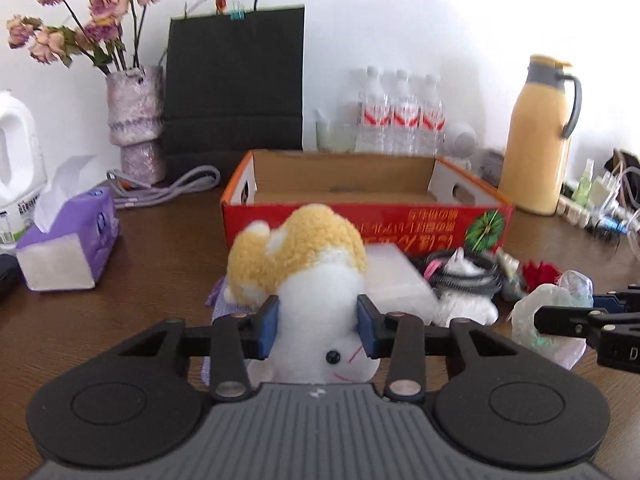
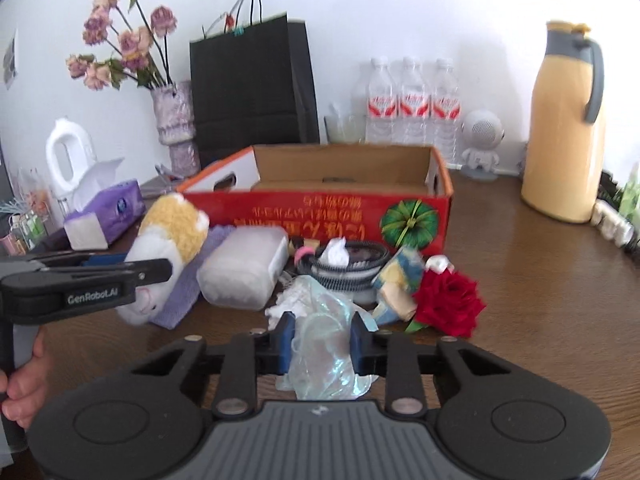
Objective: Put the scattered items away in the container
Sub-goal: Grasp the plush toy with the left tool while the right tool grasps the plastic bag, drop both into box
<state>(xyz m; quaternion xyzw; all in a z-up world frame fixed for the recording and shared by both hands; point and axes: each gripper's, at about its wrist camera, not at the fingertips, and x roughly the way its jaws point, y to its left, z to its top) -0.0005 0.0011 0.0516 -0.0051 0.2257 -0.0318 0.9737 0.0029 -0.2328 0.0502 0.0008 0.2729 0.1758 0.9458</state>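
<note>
Inside, the red cardboard box shows only bare cardboard floor.

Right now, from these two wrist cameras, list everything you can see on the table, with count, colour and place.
Red cardboard box: 1, open, looks empty, table centre.
White and yellow plush toy: 1, held in the left gripper.
Clear crumpled plastic bag: 1, held in the right gripper.
Red fabric rose: 1, right of the pile.
White translucent plastic case: 1, before the box.
Black coiled cable: 1, before the box.
Purple tissue box: 1, left.
Black paper bag: 1, back.
Vase of dried pink flowers: 1, back left.
Clear water bottles: 3 in front, back.
Yellow thermos jug: 1, back right.
Left gripper: shut on the toy.
Right gripper: shut on the bag.
</note>
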